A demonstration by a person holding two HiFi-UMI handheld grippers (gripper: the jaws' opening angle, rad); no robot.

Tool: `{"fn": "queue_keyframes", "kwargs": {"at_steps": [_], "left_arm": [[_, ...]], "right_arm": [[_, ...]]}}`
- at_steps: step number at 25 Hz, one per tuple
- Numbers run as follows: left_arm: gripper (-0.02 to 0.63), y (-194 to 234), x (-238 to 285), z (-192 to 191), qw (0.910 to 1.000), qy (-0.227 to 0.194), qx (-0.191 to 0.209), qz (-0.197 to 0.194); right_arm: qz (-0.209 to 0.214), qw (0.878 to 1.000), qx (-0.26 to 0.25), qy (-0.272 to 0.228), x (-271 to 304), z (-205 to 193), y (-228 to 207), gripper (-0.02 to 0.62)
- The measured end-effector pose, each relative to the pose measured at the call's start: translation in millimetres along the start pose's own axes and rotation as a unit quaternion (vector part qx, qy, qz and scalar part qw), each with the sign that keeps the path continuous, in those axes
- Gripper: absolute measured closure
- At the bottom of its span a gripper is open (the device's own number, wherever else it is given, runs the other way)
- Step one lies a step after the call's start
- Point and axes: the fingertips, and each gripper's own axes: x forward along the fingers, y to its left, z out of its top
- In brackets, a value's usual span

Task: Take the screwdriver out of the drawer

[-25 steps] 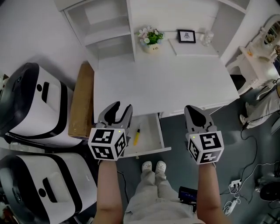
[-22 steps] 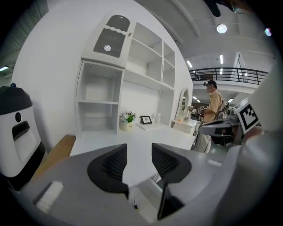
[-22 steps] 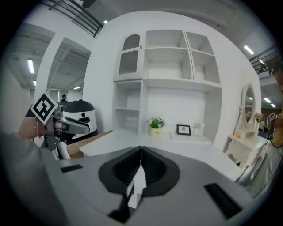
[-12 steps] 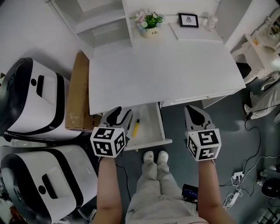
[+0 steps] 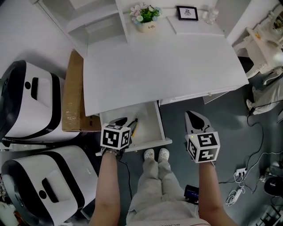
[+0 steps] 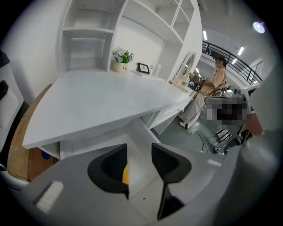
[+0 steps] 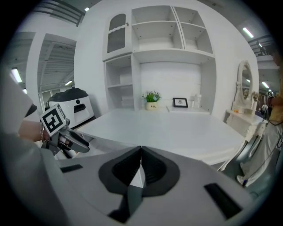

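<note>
A person stands at a white desk with a hand-held gripper in each hand, seen from above.

The left gripper reaches down into an open white drawer under the desk's front edge. Its fingers stand apart. In the left gripper view, a sliver of the yellow handle of the screwdriver shows in the gap between the fingers, close against the inner edge of the finger at that view's left. Nothing is clamped, and whether the finger touches the handle cannot be told. From above, the screwdriver lies on the drawer floor just beside these fingers, on their right side, with its thin shaft pointing past the fingertips towards the desk.

The right gripper hovers outside the drawer, well apart from the left fingers and to their right, in front of the desk edge. In the right gripper view, its fingers are pressed together with nothing between them.

Far beyond both sets of fingertips, at the back of the desk, stand a small potted plant and a picture frame. To the left of the left fingers, a cardboard box leans beside the desk.
</note>
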Motion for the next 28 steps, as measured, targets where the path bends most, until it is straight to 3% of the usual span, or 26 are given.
{"fn": "queue_keyframes", "kwargs": {"at_steps": [12,28], "left_arm": [[0.426,25,69,-40,0.9923,0.118,0.037,0.01],[0.426,44,143,-93,0.9808,0.191,0.034,0.018]], "right_arm": [[-0.01,0.999,0.017,0.034,7,-28,1,0.588],[-0.02,0.998,0.02,0.062,28,-51,6,0.589]]}}
